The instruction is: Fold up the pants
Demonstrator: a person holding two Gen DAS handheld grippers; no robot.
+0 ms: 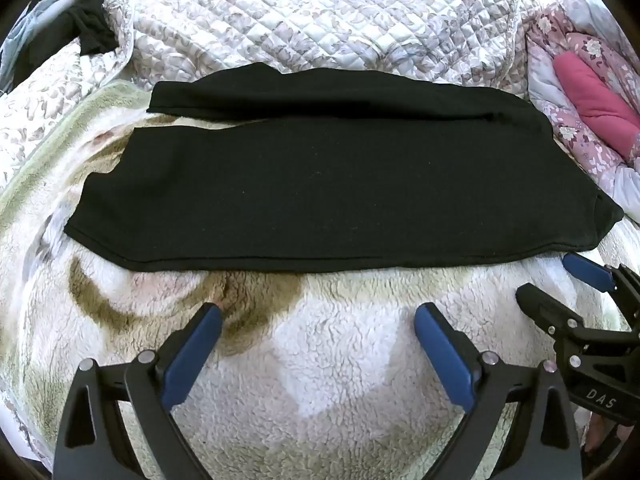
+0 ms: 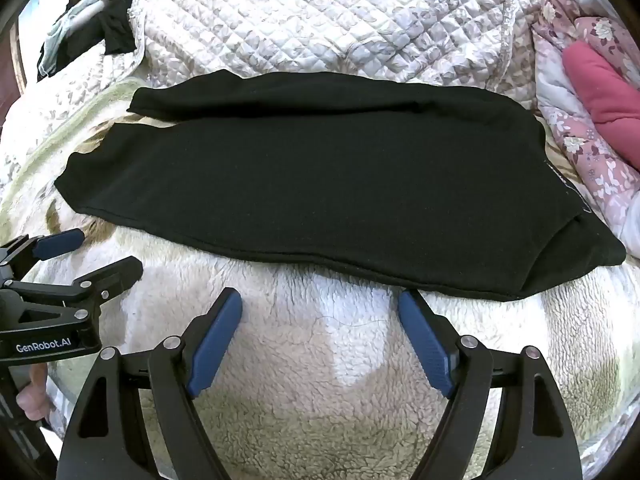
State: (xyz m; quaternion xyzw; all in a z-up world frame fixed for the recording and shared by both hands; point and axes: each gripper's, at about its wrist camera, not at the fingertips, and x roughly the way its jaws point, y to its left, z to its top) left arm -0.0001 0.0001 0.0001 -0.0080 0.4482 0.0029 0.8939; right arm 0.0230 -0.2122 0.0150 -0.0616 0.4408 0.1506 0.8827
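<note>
I have the black pants (image 1: 320, 184) spread lengthwise across the fleece blanket (image 1: 340, 360) on the bed, the two legs lying side by side with a narrow gap showing between them at the left end, the waist end off to the right near the floral quilt (image 1: 576, 132). They look not yet folded, or at most barely begun.

My main worry is the blanket itself: its pile is deep and soft, so if I dip too low at the near hem I expect to pinch fleece along with the cloth and drag the whole surface up. Next, the fabric is dark and flat, so I could catch only the top layer and leave the underside behind, giving a skewed fold. Lifting the two ends unevenly would twist the legs. The two tools also sit close together and could knock each other.

Both tongs angle down toward the near edge of the pants, short of it, touching nothing. The left tongs (image 1: 318, 320) are spread wide and empty; the right tongs (image 2: 320, 306) likewise, just beside them.
</note>
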